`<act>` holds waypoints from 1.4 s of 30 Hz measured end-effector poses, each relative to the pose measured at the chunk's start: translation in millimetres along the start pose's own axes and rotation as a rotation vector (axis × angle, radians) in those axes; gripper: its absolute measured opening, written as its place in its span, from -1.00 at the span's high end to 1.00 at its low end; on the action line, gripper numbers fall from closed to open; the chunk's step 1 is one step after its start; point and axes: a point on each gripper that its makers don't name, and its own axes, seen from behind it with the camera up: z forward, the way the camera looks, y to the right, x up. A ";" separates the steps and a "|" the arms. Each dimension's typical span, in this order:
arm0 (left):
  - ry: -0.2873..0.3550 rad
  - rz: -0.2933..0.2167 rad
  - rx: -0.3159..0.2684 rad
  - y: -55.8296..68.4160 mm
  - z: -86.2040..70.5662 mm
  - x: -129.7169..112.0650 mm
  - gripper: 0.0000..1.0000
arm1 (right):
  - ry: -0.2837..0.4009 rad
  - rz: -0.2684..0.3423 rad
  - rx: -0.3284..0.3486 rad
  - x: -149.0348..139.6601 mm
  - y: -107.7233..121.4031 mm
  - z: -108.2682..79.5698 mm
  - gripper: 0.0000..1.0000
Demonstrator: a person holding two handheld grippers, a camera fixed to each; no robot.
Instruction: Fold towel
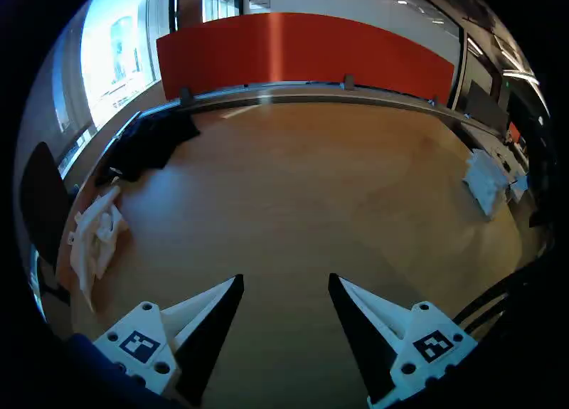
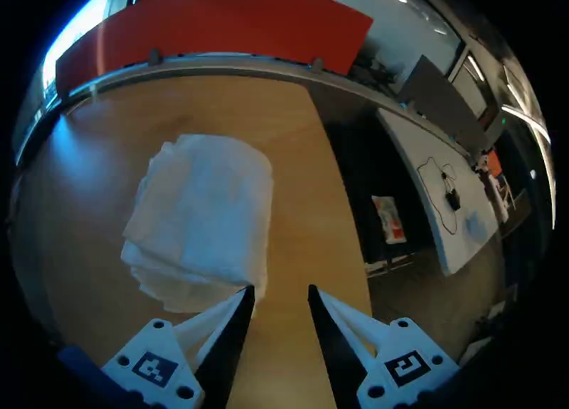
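Observation:
In the right gripper view a white folded towel stack [image 2: 203,217] lies on the wooden table [image 2: 306,160], just ahead of my right gripper [image 2: 279,295]. Its fingers stand apart with nothing between them; the left finger tip overlaps the stack's near edge. In the left gripper view my left gripper [image 1: 284,284] hangs open over bare wood [image 1: 299,195]. A crumpled white towel [image 1: 96,238] lies at the table's left edge, and the folded white stack [image 1: 487,181] sits far right.
A dark garment [image 1: 146,142] lies at the far left of the table. An orange partition [image 1: 306,50] backs the table. A dark chair [image 1: 43,203] stands left. Right of the table edge are dark floor and a white desk [image 2: 441,195] with cables.

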 end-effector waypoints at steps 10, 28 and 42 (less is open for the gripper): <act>0.004 -0.001 -0.001 1.1 -0.1 1.4 -0.76 | 0.083 -0.006 0.077 23.7 -30.8 -11.9 -0.34; 0.010 -0.012 0.011 -4.3 -7.3 -1.0 -0.76 | 0.136 -0.070 0.228 47.9 -118.8 -13.6 -0.33; 0.007 -0.024 0.025 -10.8 -12.6 -6.6 -0.76 | 0.118 -0.115 0.252 48.2 -150.1 0.6 -0.24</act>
